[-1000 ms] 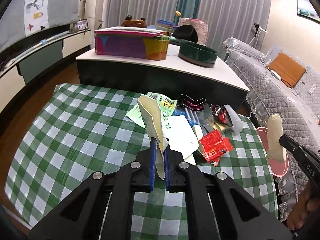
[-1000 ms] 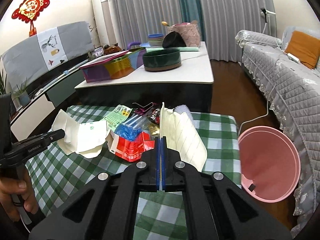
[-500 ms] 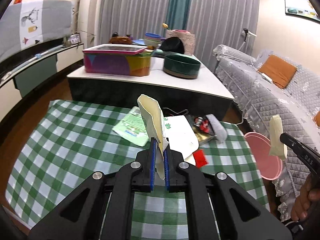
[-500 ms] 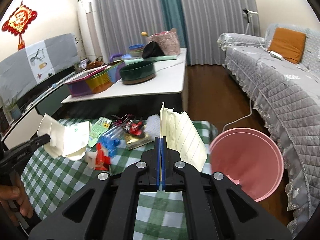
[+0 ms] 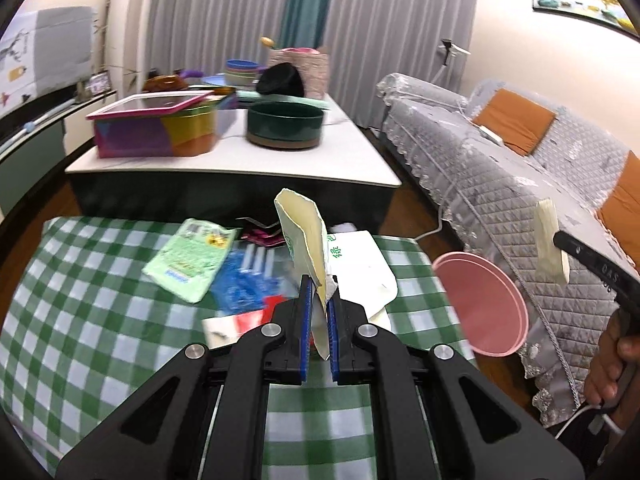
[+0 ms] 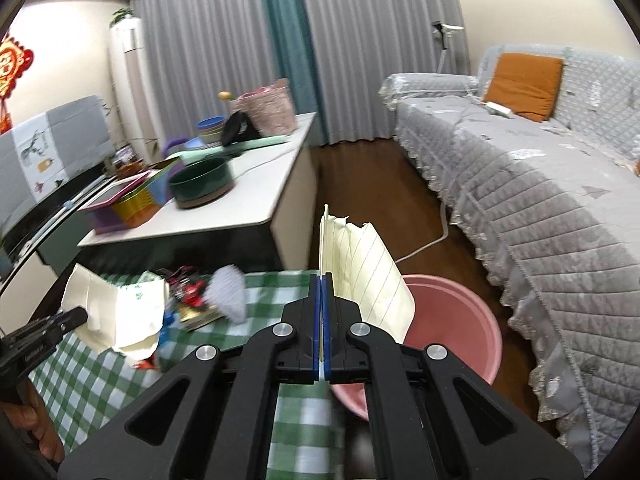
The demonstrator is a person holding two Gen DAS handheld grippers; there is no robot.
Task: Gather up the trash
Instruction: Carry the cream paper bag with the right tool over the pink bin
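My left gripper [image 5: 319, 292] is shut on a crumpled white paper bag [image 5: 308, 240] with green print, held above the green-checked table [image 5: 80, 300]. My right gripper [image 6: 322, 284] is shut on a torn sheet of lined cream paper [image 6: 364, 272], held at the table's right edge over the rim of the pink bin [image 6: 460, 324]. The bin also shows in the left wrist view [image 5: 480, 304], with the right gripper and its paper [image 5: 550, 240] above it. Loose wrappers lie on the table: a green packet [image 5: 192, 256], a blue wrapper [image 5: 244, 280], a red packet [image 5: 256, 316].
A low white coffee table [image 5: 240, 160] behind holds a colourful tin [image 5: 156, 128], a dark green bowl [image 5: 285, 124] and more dishes. A grey quilted sofa [image 6: 540, 200] with orange cushions runs along the right. A white cable [image 6: 432, 236] lies on the wooden floor.
Both grippers have swung to the right with their papers. The right gripper now holds the lined sheet over the pink bin's rim; the left bag has moved towards the table's right side.
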